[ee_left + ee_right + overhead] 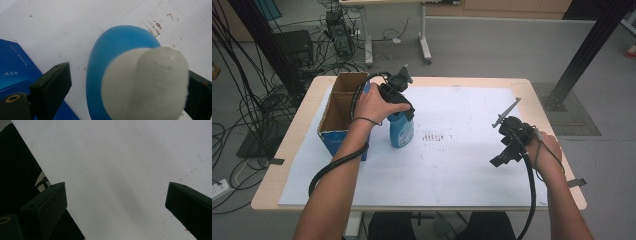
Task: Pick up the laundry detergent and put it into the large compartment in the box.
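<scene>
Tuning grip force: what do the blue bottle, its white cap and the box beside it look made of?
Blue bottle: likely plastic, smooth and slightly translucent, with a soft sheen. White cap: matte plastic, by its look. Box: cardboard, brown raw inside, glossy blue print outside. Left gripper is open around the cap.

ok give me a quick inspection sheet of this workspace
surface: white sheet over a wooden table, small brown specks mid-sheet.
job's things: blue bottle with white cap upright beside an open cardboard box.
clutter: nothing seen.
grippers: left tool open, jaws either side of the cap, left jaw clear of it; right tool open over bare sheet.
cables: one trails from each tool; a tangle on the floor at left.
surroundings: grey floor, desk legs, black frame post.
</scene>
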A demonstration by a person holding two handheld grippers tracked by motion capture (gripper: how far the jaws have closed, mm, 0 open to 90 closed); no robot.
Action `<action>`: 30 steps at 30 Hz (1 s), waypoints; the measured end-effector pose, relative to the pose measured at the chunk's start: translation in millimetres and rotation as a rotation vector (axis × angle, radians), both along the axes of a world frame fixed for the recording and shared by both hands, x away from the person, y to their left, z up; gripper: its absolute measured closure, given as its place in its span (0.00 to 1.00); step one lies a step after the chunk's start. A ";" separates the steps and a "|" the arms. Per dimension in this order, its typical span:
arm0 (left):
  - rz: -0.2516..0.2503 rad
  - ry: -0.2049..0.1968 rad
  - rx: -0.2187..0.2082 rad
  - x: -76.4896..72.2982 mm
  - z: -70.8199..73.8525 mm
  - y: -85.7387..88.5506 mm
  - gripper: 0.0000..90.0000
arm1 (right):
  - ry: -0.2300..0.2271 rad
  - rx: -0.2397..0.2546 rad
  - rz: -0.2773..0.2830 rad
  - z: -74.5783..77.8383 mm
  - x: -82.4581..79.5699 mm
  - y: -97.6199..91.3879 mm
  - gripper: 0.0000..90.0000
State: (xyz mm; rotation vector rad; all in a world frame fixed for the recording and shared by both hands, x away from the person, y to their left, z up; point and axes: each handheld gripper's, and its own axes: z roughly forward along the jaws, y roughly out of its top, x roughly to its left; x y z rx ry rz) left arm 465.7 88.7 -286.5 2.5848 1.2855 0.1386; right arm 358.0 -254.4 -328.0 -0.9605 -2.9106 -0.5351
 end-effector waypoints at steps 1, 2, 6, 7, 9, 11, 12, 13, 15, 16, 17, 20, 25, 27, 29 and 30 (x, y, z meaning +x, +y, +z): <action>0.002 0.000 -0.001 0.0 0.2 0.4 0.10 | 0.001 0.000 0.000 0.2 -0.1 0.0 0.04; 0.001 0.001 -0.001 0.0 0.2 0.5 0.10 | 0.001 0.000 0.000 0.2 -0.1 0.0 0.04; 0.001 0.001 0.000 -0.1 0.2 0.5 0.10 | 0.001 0.001 -0.002 0.0 0.0 0.2 0.04; 0.001 0.000 -0.002 -0.1 0.4 0.5 0.10 | 0.002 -0.002 -0.001 0.2 0.0 0.2 0.04; 0.003 -0.001 -0.001 0.1 0.7 0.6 0.10 | -0.001 0.000 0.000 0.3 0.1 0.2 0.04; 0.004 -0.001 0.000 0.2 1.1 1.1 0.10 | 0.001 -0.002 -0.002 0.4 0.0 0.2 0.04; 0.005 -0.001 -0.001 0.0 1.3 1.2 0.10 | 0.001 -0.002 -0.001 0.5 0.0 0.0 0.04; 0.005 -0.001 -0.001 0.0 1.3 1.2 0.10 | 0.000 -0.002 -0.001 0.6 0.0 -0.2 0.04; 0.007 -0.001 0.000 0.0 1.5 1.7 0.10 | -0.001 -0.003 -0.003 0.7 -0.2 -0.1 0.04; 0.007 -0.001 0.000 0.0 1.5 1.7 0.10 | -0.001 -0.003 -0.003 0.7 -0.2 -0.1 0.04; 0.008 -0.001 -0.003 0.0 1.4 2.2 0.10 | -0.001 -0.001 -0.001 0.8 -0.2 0.0 0.04; 0.010 0.003 -0.002 0.2 0.7 2.8 0.10 | 0.000 -0.004 0.000 0.6 0.1 0.5 0.04; 0.011 -0.002 -0.003 0.2 2.2 2.9 0.10 | -0.003 -0.005 -0.001 0.8 0.0 1.2 0.04; 0.010 -0.004 -0.004 0.0 3.3 2.8 0.10 | 0.001 -0.004 0.000 0.5 0.1 1.3 0.04; 0.012 -0.003 -0.008 -0.1 4.1 2.9 0.12 | 0.005 -0.005 0.001 0.3 0.2 1.5 0.04; 0.012 -0.003 -0.008 -0.1 4.1 2.9 0.13 | 0.005 -0.005 0.001 0.3 0.2 1.5 0.04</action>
